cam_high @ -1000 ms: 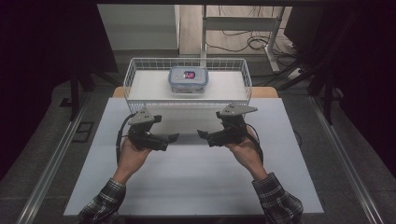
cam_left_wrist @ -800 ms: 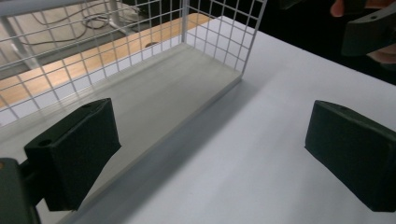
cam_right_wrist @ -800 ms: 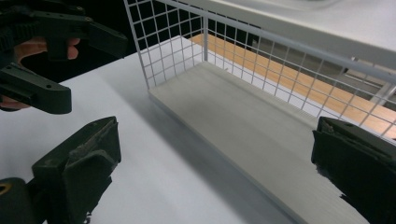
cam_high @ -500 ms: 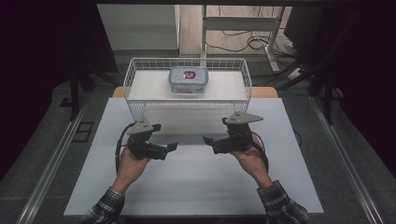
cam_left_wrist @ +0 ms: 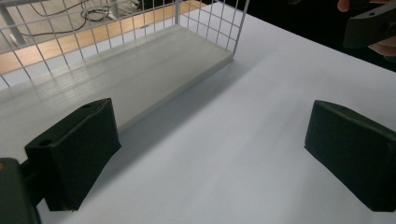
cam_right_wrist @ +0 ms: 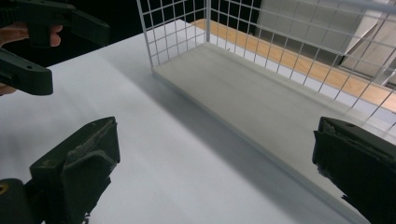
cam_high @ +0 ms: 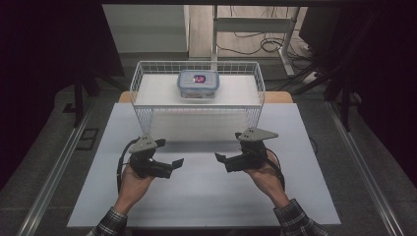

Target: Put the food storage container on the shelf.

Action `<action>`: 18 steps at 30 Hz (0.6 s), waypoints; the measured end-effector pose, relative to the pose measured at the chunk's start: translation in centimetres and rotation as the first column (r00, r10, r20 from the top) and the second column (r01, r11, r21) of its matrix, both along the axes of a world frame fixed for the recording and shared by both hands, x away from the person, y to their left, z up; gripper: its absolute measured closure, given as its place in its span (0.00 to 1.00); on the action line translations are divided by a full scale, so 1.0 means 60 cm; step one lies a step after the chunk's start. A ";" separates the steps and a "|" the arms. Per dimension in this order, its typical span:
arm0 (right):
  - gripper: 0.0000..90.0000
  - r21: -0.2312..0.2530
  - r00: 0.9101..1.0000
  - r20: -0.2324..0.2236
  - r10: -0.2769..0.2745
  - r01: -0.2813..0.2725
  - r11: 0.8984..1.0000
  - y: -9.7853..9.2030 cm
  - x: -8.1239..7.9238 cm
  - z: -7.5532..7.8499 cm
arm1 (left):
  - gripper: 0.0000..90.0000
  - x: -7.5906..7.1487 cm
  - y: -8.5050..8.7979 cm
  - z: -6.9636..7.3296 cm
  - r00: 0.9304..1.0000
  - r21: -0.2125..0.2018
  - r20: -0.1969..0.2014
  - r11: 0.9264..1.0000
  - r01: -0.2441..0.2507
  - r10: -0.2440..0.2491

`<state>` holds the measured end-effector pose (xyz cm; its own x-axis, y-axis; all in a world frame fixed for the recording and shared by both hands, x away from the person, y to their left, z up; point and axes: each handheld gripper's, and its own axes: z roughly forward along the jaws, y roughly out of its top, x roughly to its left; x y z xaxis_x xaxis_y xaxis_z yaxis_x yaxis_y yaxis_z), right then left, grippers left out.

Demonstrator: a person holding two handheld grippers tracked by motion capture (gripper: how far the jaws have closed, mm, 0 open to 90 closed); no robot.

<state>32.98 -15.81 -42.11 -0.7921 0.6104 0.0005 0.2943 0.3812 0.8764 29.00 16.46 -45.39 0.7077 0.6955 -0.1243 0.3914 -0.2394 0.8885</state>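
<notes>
Left gripper (cam_high: 176,162): jaws spread wide, nothing between them, hanging low over the white table (cam_high: 206,196), tips pointing in toward the middle
Right gripper (cam_high: 219,158): same deal, jaws wide apart and empty, tips pointing back at the left one, the two well apart from each other
Container (cam_high: 198,83): small clear lidded box with a red and blue label on top, sitting inside the wire basket (cam_high: 147,115) at the far side of the table, toward the back wall and about centred
Which way it lies: straight ahead and away from both grippers, past the basket's near mesh wall, so any reach probably has to go up and over that rim
Long axis: runs left to right across the table, parallel to the basket's long sides
Who's nearer: honestly close to a tie, the box sits roughly midway between the two hands
Gripper views: each looks past its own jaws at the basket's floor and mesh
</notes>
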 end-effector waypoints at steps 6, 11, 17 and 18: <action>0.00 -0.005 1.000 -0.019 -0.002 0.002 1.000 -0.003 -0.008 -0.014 | 0.03 -0.009 0.003 -0.015 1.000 0.012 -0.014 1.000 -0.005 0.005; 0.00 -0.005 0.999 -0.031 -0.008 0.008 1.000 -0.007 -0.014 -0.024 | 0.03 -0.017 0.006 -0.025 1.000 0.010 -0.024 1.000 -0.009 0.010; 0.00 -0.025 0.999 -0.038 -0.016 0.015 1.000 -0.014 -0.018 -0.038 | 0.03 -0.027 0.011 -0.035 0.999 0.010 -0.031 1.000 -0.013 0.013; 0.00 -0.025 0.999 -0.037 -0.018 0.017 1.000 -0.015 -0.019 -0.040 | 0.03 -0.029 0.012 -0.036 0.999 0.011 -0.032 1.000 -0.015 0.016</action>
<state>31.86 -16.73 -44.52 -0.7813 0.6240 0.0147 0.3336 0.3976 0.8548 27.25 17.15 -47.55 0.6927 0.7076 -0.1395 0.4237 -0.2427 0.8727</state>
